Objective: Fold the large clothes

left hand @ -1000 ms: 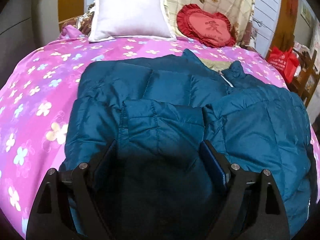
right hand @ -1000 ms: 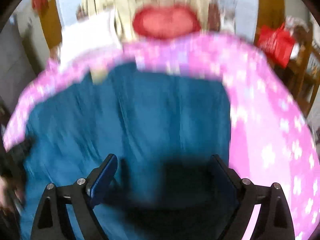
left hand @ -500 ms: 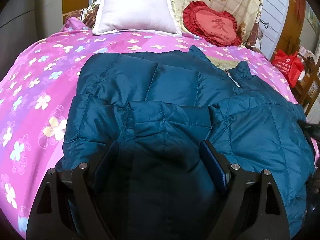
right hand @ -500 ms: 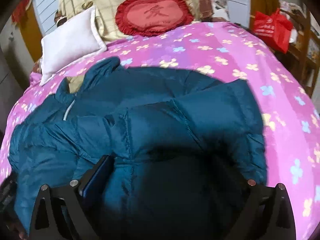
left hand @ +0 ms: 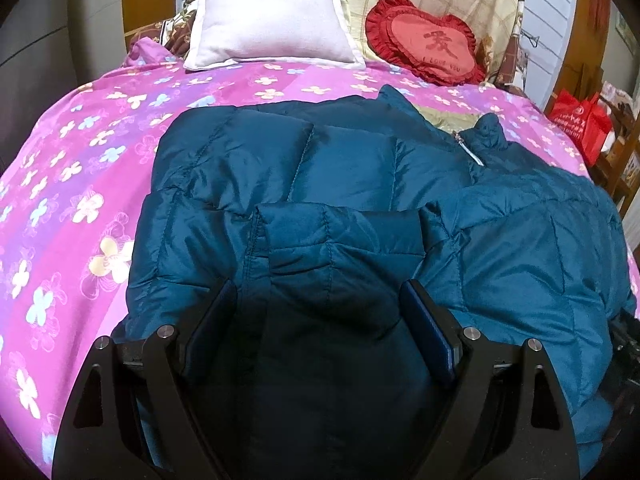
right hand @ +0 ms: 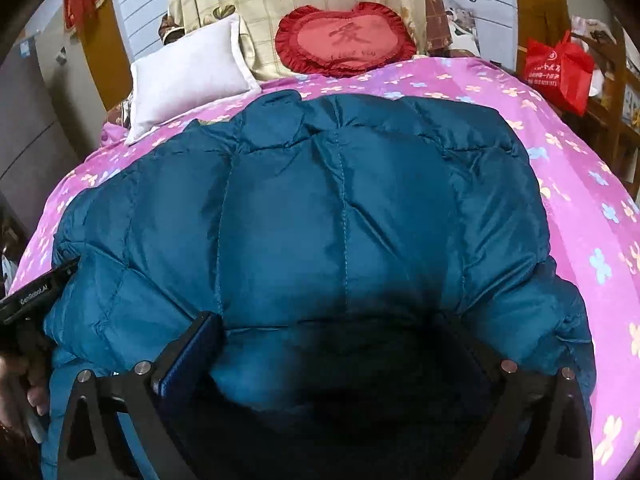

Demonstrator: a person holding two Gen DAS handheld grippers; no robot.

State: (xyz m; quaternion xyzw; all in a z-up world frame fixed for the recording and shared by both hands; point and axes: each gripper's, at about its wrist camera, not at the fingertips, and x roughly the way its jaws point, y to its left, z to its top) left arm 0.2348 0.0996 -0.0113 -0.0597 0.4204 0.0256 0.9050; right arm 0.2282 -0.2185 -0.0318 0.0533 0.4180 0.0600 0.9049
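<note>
A teal quilted puffer jacket lies spread on a pink flowered bedspread, its collar and zip toward the pillows. One sleeve is folded across the body. My left gripper hangs low over that sleeve, jaws wide, sleeve fabric between the fingers. In the right wrist view the jacket fills the frame. My right gripper sits low on its near side, jaws opening, puffy fabric bulging between them. Its right finger is lost in shadow.
A white pillow and a red heart cushion lie at the head of the bed. A red bag hangs on wooden furniture to the right. The left tool's body and a hand show at the left edge.
The right gripper has come down close onto the jacket, which now fills its view, and its jaws have spread wider. The left gripper has stayed over the folded sleeve.
</note>
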